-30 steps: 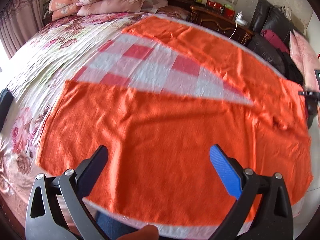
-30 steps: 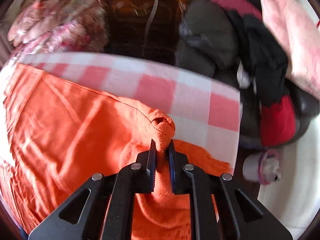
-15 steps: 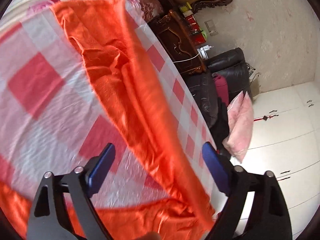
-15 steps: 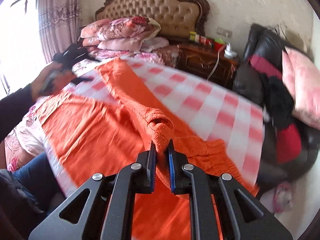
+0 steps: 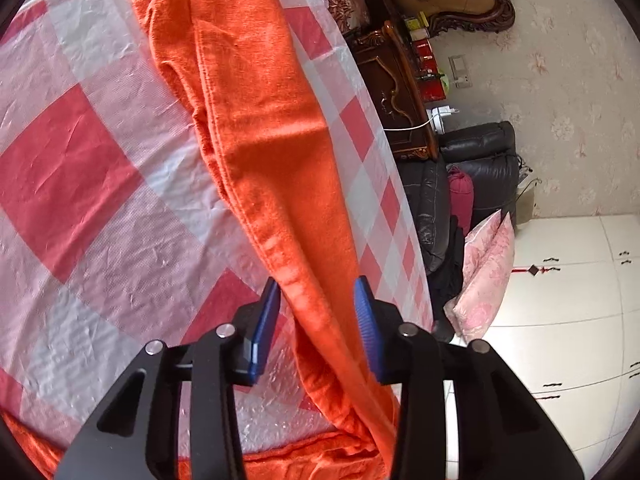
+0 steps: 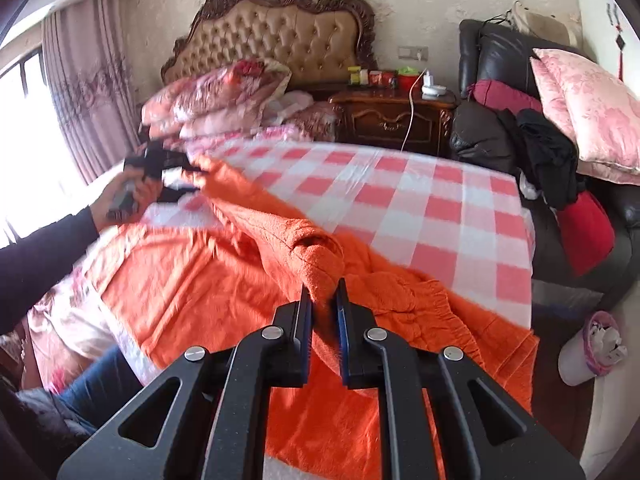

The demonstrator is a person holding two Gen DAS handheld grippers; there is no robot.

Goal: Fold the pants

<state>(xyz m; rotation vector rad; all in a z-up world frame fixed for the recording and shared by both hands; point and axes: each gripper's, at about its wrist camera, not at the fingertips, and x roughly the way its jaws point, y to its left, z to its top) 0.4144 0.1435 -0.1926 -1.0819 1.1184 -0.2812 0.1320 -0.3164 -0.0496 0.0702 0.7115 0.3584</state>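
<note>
The orange cotton pants (image 6: pixel 224 280) lie on the checked bed cover (image 6: pixel 420 208), barely folded. One bunched edge is clamped in the right claw (image 6: pixel 323 304); the left claw (image 5: pixel 316 312), just narrowing around a leg, has not yet gripped.

A checked sheet (image 6: pixel 420 208) covers the bed; a nightstand (image 6: pixel 394 120) stands beside it.

Left wrist view: I look steeply down, rolled sideways, very near the orange pants (image 5: pixel 276 168) on the checked sheet (image 5: pixel 80 168). Right wrist view: I sit farther back, facing the headboard (image 6: pixel 276 36). Both views share pants, sheet, nightstand (image 6: pixel 394 120).
</note>
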